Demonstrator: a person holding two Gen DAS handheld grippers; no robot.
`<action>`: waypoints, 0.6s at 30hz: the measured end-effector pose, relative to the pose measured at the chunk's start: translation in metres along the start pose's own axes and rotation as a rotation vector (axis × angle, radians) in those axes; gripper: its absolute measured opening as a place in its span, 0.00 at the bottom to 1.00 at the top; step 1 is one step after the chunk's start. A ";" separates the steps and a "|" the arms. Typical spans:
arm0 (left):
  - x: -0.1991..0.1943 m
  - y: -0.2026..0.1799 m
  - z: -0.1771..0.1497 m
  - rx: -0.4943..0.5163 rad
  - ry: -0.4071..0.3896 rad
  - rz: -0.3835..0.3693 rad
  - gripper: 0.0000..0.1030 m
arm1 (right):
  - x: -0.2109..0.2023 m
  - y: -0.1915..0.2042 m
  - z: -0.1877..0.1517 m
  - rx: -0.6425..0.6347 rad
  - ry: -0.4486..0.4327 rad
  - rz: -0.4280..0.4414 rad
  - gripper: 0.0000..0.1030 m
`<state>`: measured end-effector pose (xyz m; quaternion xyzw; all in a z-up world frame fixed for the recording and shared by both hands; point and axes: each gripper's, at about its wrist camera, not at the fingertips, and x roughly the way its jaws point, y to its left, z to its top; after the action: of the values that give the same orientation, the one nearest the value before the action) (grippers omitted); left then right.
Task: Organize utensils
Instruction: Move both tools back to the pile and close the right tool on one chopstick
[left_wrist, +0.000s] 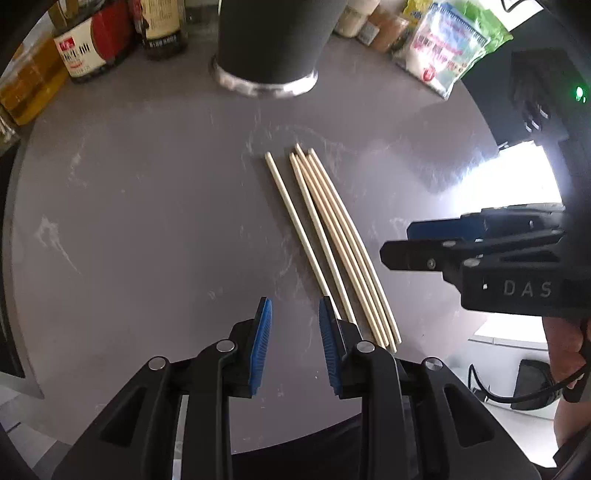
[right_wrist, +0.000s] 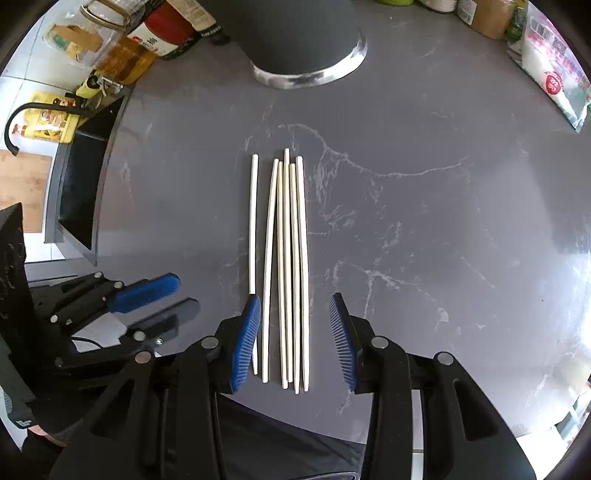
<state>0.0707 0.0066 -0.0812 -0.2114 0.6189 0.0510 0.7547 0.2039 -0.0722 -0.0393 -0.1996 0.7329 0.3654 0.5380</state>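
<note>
Several pale chopsticks (left_wrist: 334, 229) lie side by side on the grey marbled counter (left_wrist: 147, 221), one slightly apart on the left. My left gripper (left_wrist: 295, 301) hangs open over bare counter just left of their near ends, with nothing between its blue pads. In the right wrist view the chopsticks (right_wrist: 286, 258) run between the fingers of my right gripper (right_wrist: 294, 297), which is open with its pads clear of them. The separate white one passes behind its left finger. Each gripper shows in the other's view: right gripper (left_wrist: 397, 242), left gripper (right_wrist: 186, 291). A dark round container (left_wrist: 266, 44) with a shiny base stands behind.
Sauce and oil bottles (left_wrist: 92, 44) crowd the back left and food packets (left_wrist: 447, 51) the back right. A dark sink (right_wrist: 77, 192) drops off at the counter's left edge. The counter's front edge lies just under both grippers. A person's hand (left_wrist: 565, 343) holds the right gripper.
</note>
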 end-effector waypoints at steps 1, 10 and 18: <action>0.002 0.001 -0.001 -0.006 0.000 -0.001 0.25 | 0.003 0.000 0.002 0.003 0.005 -0.002 0.39; 0.020 0.009 -0.008 -0.024 0.046 -0.030 0.25 | 0.019 -0.004 0.015 0.023 0.016 -0.093 0.20; 0.024 0.021 -0.009 -0.058 0.050 -0.052 0.26 | 0.031 -0.001 0.020 0.020 0.053 -0.073 0.13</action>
<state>0.0608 0.0176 -0.1106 -0.2503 0.6302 0.0440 0.7337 0.2070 -0.0553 -0.0713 -0.2304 0.7429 0.3327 0.5332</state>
